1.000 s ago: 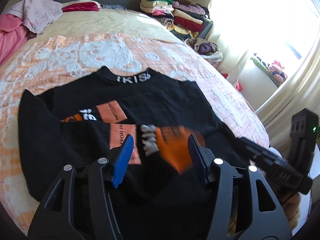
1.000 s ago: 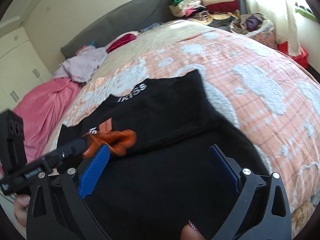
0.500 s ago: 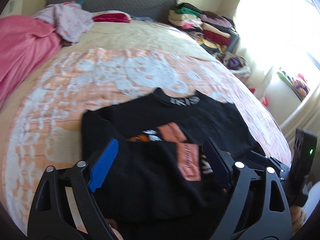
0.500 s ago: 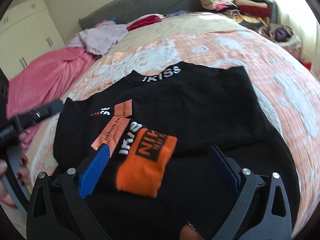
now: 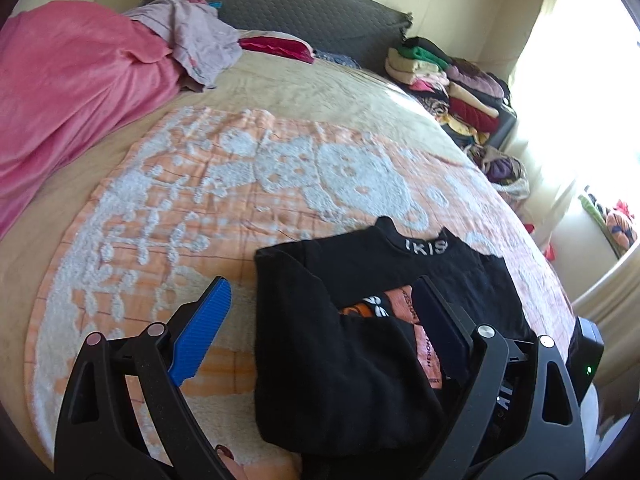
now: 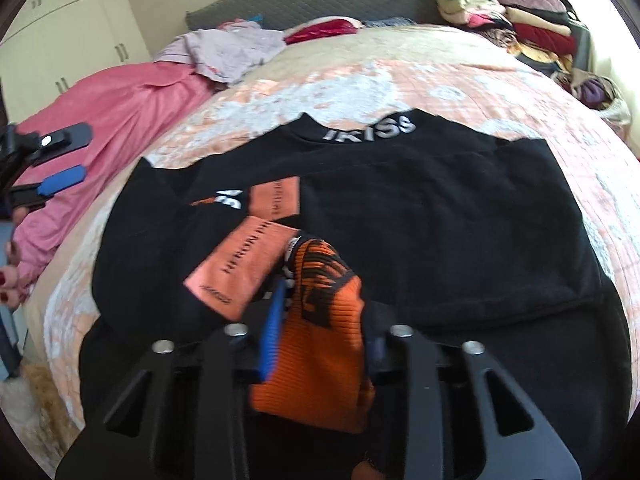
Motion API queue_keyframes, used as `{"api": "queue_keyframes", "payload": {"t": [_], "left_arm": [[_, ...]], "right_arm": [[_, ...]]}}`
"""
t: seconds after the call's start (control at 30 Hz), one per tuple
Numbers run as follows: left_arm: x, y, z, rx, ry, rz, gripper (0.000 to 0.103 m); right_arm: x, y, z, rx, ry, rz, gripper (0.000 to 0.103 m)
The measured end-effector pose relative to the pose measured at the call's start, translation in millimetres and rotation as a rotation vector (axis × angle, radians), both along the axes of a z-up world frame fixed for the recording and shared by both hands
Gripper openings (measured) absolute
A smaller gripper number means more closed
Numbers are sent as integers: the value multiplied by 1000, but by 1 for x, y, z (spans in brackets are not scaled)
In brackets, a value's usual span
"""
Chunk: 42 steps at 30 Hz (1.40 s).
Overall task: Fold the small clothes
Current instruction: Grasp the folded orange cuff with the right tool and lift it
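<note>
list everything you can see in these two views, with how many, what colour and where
sweater: one, black, flat on the bedspread
cuff: one, orange, in the right gripper
bedspread: one, peach and white, on the bed
blanket: one, pink, left side
headboard: one, grey, far end
clothes pile: one, mixed colours, far right
wardrobe: one, cream, left wall
left gripper: fingers just opened, empty
right gripper: fingers just closed on the cuff
</note>
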<state>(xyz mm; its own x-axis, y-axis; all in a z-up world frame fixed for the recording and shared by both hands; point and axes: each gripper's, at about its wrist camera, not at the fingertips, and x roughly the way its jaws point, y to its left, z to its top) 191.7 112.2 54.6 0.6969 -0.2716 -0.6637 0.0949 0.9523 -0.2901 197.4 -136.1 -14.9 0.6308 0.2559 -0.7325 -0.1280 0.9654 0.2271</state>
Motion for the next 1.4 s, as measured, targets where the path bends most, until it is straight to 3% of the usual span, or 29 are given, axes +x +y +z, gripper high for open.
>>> {"api": "queue_keyframes", "payload": {"t": [0.27, 0.5, 0.73, 1.17, 1.4], "left_arm": [[3, 24, 1, -25, -2, 69, 85], [3, 32, 1, -33, -6, 100, 85], [7, 23, -6, -4, 3, 91, 85], [12, -39, -27, 111, 15, -31, 85], [13, -60, -35, 139, 22, -87, 85]], "right_arm": [[0, -10, 44, 28, -95, 27, 16], [6, -31, 78, -96, -177, -17, 16], [16, -55, 69, -200, -178, -98, 16], [25, -68, 51, -233, -139, -143, 17], [25, -72, 49, -248, -133, -166, 24]]}}
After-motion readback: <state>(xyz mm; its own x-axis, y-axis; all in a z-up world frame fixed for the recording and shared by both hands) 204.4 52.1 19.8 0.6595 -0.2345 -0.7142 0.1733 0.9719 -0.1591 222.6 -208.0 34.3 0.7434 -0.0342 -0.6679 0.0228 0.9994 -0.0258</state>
